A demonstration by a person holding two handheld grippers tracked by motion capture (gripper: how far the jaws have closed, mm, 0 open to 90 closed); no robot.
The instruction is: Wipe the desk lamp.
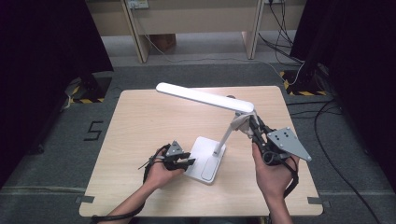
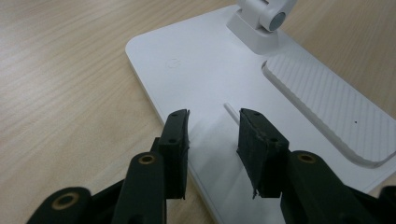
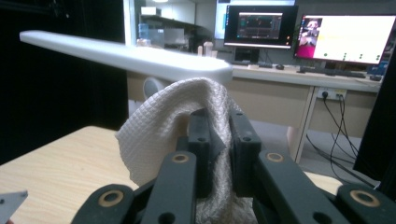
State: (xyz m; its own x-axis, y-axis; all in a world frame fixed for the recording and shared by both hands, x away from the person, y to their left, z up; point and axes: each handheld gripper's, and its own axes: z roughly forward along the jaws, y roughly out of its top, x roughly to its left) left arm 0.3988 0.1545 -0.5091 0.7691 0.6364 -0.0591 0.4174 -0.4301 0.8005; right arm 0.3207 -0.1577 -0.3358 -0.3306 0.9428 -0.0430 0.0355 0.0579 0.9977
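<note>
A white desk lamp stands on the wooden table (image 1: 140, 121), its flat base (image 1: 205, 158) near the front middle and its long head (image 1: 205, 99) slanting up to the left. My left gripper (image 1: 189, 158) lies low at the base's left edge. Its jaws (image 2: 212, 126) are open over the base (image 2: 210, 60), with nothing between them. My right gripper (image 1: 250, 122) is raised at the joint under the head, shut on a white waffle-weave cloth (image 1: 240, 122). In the right gripper view the cloth (image 3: 159, 126) bulges over the jaws (image 3: 217, 126), just under the lamp head (image 3: 126, 58).
The lamp's arm hinge (image 2: 264, 18) and a ribbed panel (image 2: 327, 102) sit on the base. Beyond the table are grey floor, a pale desk frame (image 1: 140, 42) and loose cables (image 1: 327, 116) at the right. Monitors (image 3: 345, 37) stand on a desk behind.
</note>
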